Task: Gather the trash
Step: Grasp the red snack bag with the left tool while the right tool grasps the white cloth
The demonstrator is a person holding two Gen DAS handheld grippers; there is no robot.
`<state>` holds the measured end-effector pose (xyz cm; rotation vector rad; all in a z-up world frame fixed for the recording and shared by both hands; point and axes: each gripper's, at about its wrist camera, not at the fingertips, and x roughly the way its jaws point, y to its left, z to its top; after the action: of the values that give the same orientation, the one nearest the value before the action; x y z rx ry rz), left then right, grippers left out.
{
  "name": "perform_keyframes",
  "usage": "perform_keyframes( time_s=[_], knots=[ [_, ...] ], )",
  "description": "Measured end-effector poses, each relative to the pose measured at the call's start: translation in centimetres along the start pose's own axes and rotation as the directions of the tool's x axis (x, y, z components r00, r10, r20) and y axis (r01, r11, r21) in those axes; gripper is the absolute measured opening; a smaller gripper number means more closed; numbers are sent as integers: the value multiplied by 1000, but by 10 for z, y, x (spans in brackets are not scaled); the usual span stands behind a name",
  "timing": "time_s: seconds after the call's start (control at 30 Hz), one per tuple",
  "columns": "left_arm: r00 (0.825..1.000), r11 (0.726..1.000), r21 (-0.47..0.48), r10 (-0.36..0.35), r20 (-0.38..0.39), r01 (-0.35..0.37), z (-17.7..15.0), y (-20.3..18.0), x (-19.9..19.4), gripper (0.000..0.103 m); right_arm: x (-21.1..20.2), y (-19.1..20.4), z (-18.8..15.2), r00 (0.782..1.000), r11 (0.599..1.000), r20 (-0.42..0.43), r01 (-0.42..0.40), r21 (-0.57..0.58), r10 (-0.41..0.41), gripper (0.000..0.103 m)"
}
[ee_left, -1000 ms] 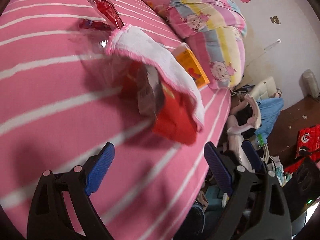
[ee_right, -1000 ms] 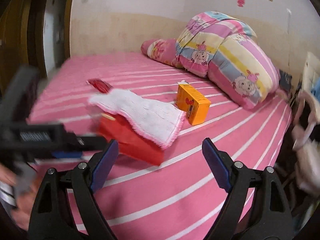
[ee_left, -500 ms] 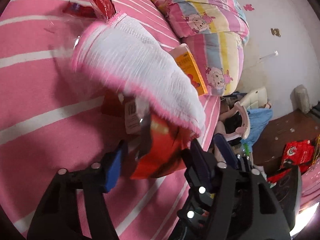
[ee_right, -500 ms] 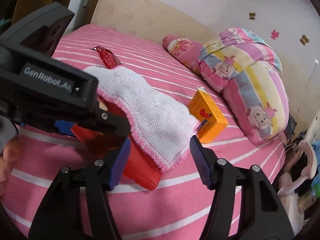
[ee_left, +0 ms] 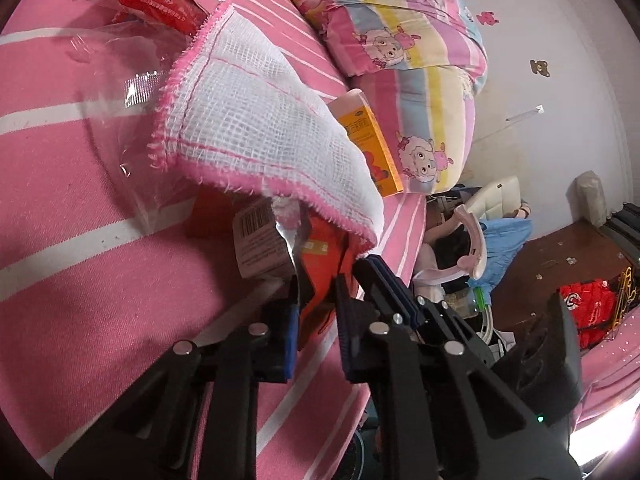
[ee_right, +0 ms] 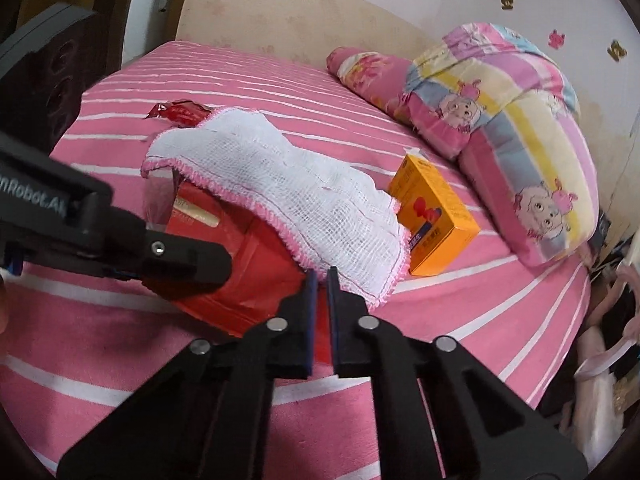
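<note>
A red snack bag [ee_right: 256,276] lies on the pink striped bed, half covered by a white cloth with pink trim [ee_right: 280,196]. My left gripper [ee_left: 316,300] is shut on the bag's near edge [ee_left: 324,268]; it shows at the left of the right wrist view [ee_right: 192,268]. My right gripper [ee_right: 322,280] is shut on the bag's front corner, just under the cloth's edge. The cloth [ee_left: 256,120] drapes over the bag. A small red wrapper [ee_right: 180,112] lies beyond it, and a clear plastic wrapper [ee_left: 120,92] lies beside it.
An orange carton [ee_right: 432,220] stands on the bed right of the cloth, in front of striped cartoon pillows [ee_right: 512,120]. The bed edge [ee_left: 404,236] drops off to a cluttered floor with a blue cloth [ee_left: 504,240] and a dark wooden table [ee_left: 560,272].
Both grippers have moved in on the red bag and closed on it; a second ago both were open and farther back.
</note>
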<state>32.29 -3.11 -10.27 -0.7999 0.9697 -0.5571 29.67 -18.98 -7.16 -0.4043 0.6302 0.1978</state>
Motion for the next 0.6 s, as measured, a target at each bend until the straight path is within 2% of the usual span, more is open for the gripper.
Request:
perform_keyframes(
  time_s=[0.13, 0.17, 0.33, 0.43, 0.5, 0.53, 0.57, 0.6],
  knots=[
    [1000, 1000, 16, -2, 21, 1, 1, -3, -4, 8, -5, -3, 2, 1000, 999, 30, -6, 39, 5, 1],
    [1000, 999, 32, 1, 29, -2, 0, -6, -6, 2, -7, -5, 3, 999, 999, 43, -3, 50, 1, 1],
    [997, 992, 125, 10, 75, -20, -1, -28, -20, 1, -27, -14, 12, 993, 993, 119, -6, 116, -8, 1],
    [996, 989, 141, 21, 90, -34, -2, -33, -26, 1, -34, -14, 14, 991, 993, 132, -24, 116, 9, 2],
    [996, 991, 129, 34, 88, -45, -3, -30, -28, 1, -39, -4, 14, 987, 998, 158, -1, 64, -9, 21],
    [995, 992, 119, 42, 88, -52, -3, -28, -29, 1, -41, 0, 14, 985, 999, 171, 2, 47, -10, 53],
    [995, 993, 107, 48, 86, -57, -4, -26, -29, 1, -44, 6, 13, 980, 1000, 198, 7, 23, -11, 63],
    [995, 993, 100, 53, 84, -61, -4, -24, -30, 1, -45, 10, 13, 978, 1000, 209, 5, 6, -6, 63]
  ],
)
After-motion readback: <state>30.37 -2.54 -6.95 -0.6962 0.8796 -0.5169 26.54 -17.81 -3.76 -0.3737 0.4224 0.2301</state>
